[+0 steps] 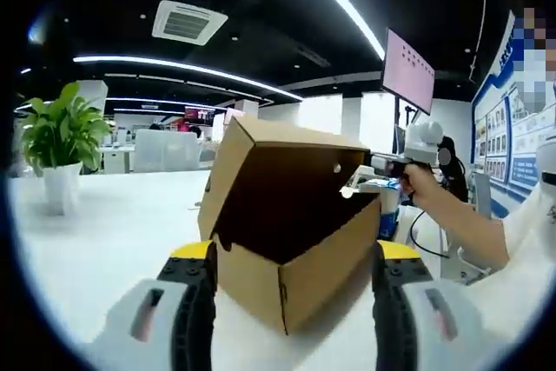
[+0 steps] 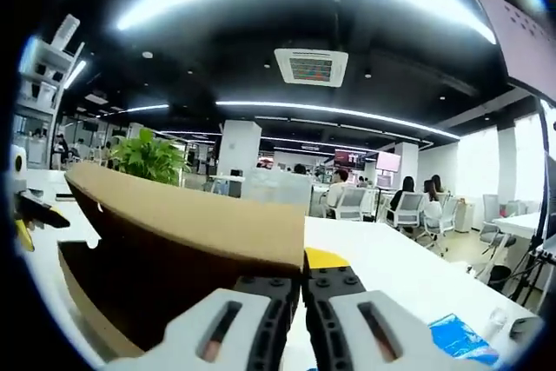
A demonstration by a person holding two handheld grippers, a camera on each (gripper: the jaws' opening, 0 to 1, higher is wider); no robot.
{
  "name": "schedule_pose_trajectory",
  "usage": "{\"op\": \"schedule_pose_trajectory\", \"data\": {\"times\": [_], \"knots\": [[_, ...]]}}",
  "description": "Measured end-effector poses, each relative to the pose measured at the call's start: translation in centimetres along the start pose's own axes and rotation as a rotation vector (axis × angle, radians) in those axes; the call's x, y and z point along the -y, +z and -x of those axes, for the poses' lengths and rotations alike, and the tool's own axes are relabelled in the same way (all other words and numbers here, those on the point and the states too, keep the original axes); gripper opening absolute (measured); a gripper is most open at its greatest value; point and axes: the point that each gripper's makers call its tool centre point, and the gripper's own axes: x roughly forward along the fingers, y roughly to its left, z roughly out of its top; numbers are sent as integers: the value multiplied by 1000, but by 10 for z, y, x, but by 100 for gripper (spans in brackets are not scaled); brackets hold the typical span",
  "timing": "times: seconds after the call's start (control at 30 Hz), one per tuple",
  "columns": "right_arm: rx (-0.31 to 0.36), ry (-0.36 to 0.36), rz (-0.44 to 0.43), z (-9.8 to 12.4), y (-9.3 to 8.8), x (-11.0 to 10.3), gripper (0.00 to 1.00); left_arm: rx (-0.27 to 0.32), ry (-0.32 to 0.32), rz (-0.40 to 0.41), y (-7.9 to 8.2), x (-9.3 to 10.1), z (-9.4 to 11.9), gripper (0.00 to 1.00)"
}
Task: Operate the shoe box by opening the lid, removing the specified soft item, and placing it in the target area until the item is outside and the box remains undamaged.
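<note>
Left gripper view shows the shoe box on the white counter, between the apart jaws of the left hand-held gripper, probably to steady it. The right hand-held gripper is clamped on the lid, holding it up so the inside can be reached

Shoe box, lid raised.
Plain brown cardboard shoe box sits on white table, one corner toward left gripper view. Hinged lid tilted up and back, dark interior exposed; contents cannot be made out. Lid edge spans right gripper view.
</note>
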Motion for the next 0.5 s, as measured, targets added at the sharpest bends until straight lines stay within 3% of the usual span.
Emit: {"op": "schedule_pose_trajectory", "data": {"times": [0.27, 0.5], "knots": [[10, -7, 10, 10, -3, -3, 0, -46, 20, -44, -12, 1, -5, 74], [4, -31, 39, 19, -2, -6, 0, -33, 29, -74, -5, 2, -3, 74]]}}
